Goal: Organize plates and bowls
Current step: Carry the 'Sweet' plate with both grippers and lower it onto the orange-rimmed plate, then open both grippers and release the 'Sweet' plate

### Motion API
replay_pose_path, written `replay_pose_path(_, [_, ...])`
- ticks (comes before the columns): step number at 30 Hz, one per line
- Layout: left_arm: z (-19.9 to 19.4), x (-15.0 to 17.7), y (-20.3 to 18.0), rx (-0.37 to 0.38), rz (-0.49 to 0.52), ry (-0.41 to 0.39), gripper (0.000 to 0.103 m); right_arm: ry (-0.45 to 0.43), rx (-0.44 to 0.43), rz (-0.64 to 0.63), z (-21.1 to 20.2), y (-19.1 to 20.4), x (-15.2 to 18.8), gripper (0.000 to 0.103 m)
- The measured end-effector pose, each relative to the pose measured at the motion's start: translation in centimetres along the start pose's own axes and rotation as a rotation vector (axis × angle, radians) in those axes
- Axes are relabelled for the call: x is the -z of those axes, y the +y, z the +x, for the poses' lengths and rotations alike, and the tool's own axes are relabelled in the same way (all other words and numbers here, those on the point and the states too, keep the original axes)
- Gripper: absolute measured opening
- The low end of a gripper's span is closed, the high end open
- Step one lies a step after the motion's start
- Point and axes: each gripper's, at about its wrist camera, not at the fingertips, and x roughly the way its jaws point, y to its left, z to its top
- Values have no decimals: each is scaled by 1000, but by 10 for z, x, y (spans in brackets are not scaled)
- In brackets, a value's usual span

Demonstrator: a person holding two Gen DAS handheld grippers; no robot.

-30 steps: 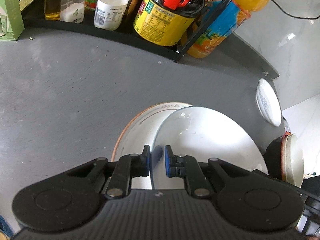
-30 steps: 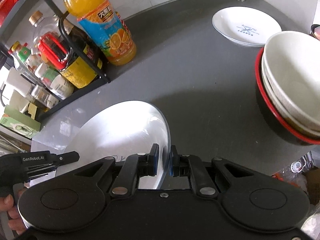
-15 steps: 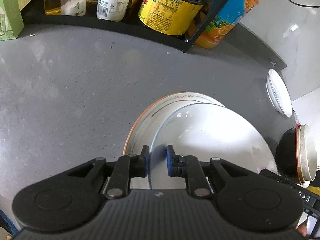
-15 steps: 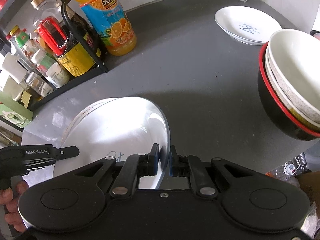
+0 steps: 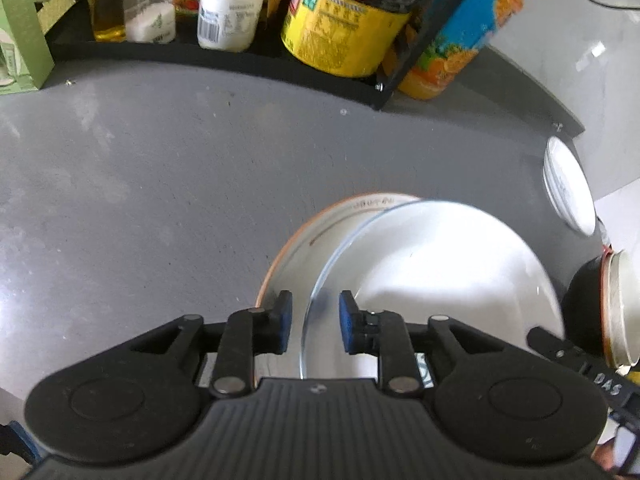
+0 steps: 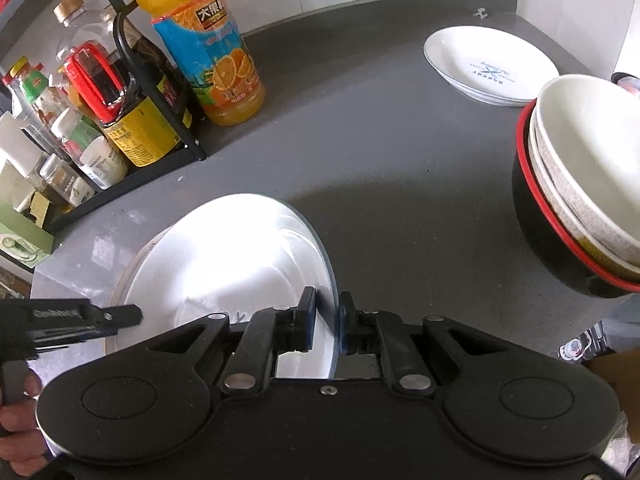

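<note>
Inventory, my two grippers, grey counter [image 6: 380,152]:

- R gripper [image 6: 327,319]: narrow; I've got the near rim of the white plate [image 6: 240,256] pinched between both pads.
- L gripper [image 5: 315,322]: jaws parted, straddling same plate's rim [image 5: 432,264], gap visible each side, no contact.
- White plate: front-centre of counter, lying over an orange-rimmed plate [image 5: 320,224], slightly tilted; can't tell if fully seated.
- Small plate [image 6: 490,66]: far R corner, alone.
- Bowl stack [image 6: 580,200]: R edge, white bowls nested in black red-rimmed bowl.
- Juice bottle [image 6: 212,60]: just beside rack [image 6: 132,80] of sauce btls.
- Hand [image 6: 18,420]: lower L, on L gripper's handle.
</note>
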Motion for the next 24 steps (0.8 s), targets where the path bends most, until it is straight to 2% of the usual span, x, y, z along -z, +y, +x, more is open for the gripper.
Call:
replay_pose_path(3, [-4,-1,3,9,-7,4,31,2,2,-5,4,1,2,13])
replay_pose_path(11, [-13,3,10,27,-18,-8,34,13,5,-28,15,8,3,16])
replay_pose_path(15, [-19,5,13,10,-18,-29,39,23,10,-40,20,11,4,17])
replay_pose_path(24, [-35,9,23,2,-29,-78,43,26,1,-15,18,10,5,21])
